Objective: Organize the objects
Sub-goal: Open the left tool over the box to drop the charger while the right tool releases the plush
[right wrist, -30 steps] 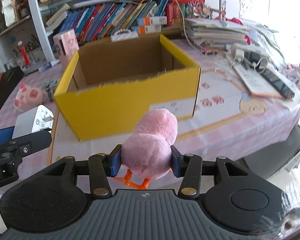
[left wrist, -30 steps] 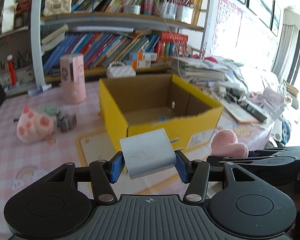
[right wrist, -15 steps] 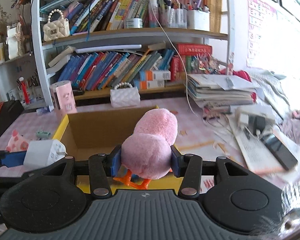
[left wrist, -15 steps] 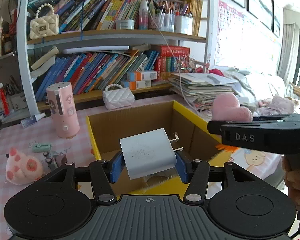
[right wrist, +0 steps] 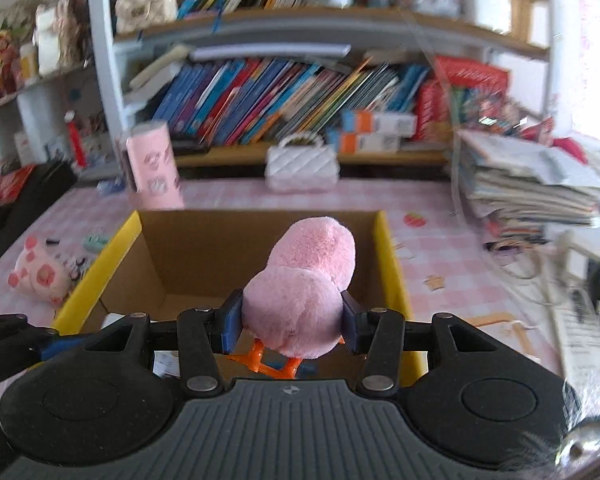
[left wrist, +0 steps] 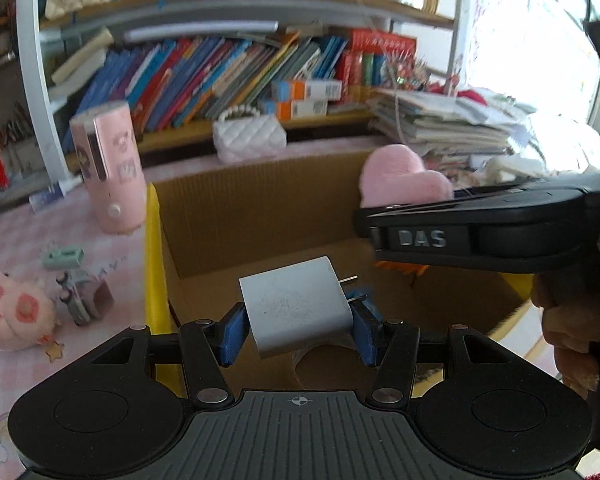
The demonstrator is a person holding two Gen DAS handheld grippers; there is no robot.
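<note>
Both grippers are arriving over the yellow box (right wrist: 392,264), the left gripper (left wrist: 296,320) clamping the rigid, smooth white charger (left wrist: 296,308) by its flat sides, the right gripper (right wrist: 292,320), at three o'clock, squeezing the soft, light pink plush chick (right wrist: 304,284) mid-body.

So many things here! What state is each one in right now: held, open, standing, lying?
Left gripper: shut on the white charger.
White charger: held over the box, prongs pointing right.
Right gripper: shut on the pink plush chick.
Pink plush chick: held over the box.
Yellow cardboard box: open.
Pink cylinder: standing upright.
Pink paw plush: lying on the table.
</note>
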